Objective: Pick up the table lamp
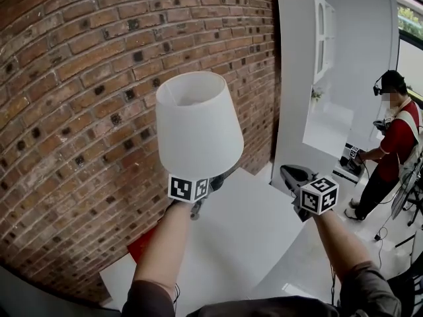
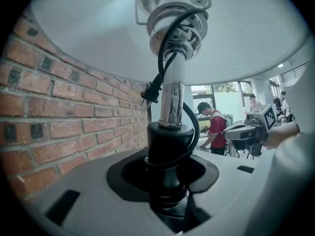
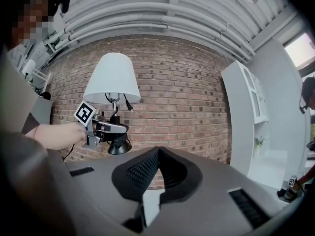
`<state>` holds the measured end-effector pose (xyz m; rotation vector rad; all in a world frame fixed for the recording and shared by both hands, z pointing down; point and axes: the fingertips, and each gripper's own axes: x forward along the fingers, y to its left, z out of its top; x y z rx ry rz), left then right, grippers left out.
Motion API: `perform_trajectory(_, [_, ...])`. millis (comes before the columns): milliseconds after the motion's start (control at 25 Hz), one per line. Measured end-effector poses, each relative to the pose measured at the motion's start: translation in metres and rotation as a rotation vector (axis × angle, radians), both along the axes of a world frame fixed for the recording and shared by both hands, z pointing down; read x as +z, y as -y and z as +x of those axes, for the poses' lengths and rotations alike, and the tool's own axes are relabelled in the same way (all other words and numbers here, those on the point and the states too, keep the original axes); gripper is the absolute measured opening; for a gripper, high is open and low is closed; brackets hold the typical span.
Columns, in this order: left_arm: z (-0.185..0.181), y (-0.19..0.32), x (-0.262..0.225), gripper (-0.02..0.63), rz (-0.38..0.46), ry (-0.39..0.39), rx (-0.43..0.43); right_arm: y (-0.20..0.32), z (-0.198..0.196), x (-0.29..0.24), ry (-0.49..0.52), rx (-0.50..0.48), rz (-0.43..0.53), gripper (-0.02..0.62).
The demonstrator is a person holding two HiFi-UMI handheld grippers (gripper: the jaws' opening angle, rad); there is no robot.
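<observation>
The table lamp has a white shade [image 1: 197, 124], a chrome stem [image 2: 173, 97] and a black base, with its black cord and plug looped round the stem. It hangs in the air in front of the brick wall, upright. My left gripper [image 1: 213, 181] is shut on the lamp's black neck just under the shade, and the jaws clamp it from both sides [image 2: 165, 168]. In the right gripper view the lamp [image 3: 112, 77] and left gripper [image 3: 109, 130] show at the left, clear of the table. My right gripper [image 1: 294, 177] stays to the lamp's right, jaws together [image 3: 157, 154], with nothing between them.
A brick wall [image 1: 73, 111] stands close behind the lamp. Below lies a white table [image 1: 251, 236], with something red [image 1: 140, 246] at its left edge. A tall white cabinet [image 1: 301, 78] stands at the right. A person in a red shirt [image 1: 396, 140] stands far right.
</observation>
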<state>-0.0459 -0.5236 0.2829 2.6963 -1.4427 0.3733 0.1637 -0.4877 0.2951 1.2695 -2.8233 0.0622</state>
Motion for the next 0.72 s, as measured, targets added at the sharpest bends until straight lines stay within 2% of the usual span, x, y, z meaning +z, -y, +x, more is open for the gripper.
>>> perform_trajectory(400, [0.027,-0.005,-0.064,0.155,0.042,0.001,0.052,-0.005,0.003,-0.052,0.009,-0.007,0.046,-0.006])
perform_trajectory(720, [0.034,-0.011,-0.086,0.155,0.041,-0.025,0.063,-0.012,0.009,-0.082,-0.003,-0.006,0.081,-0.006])
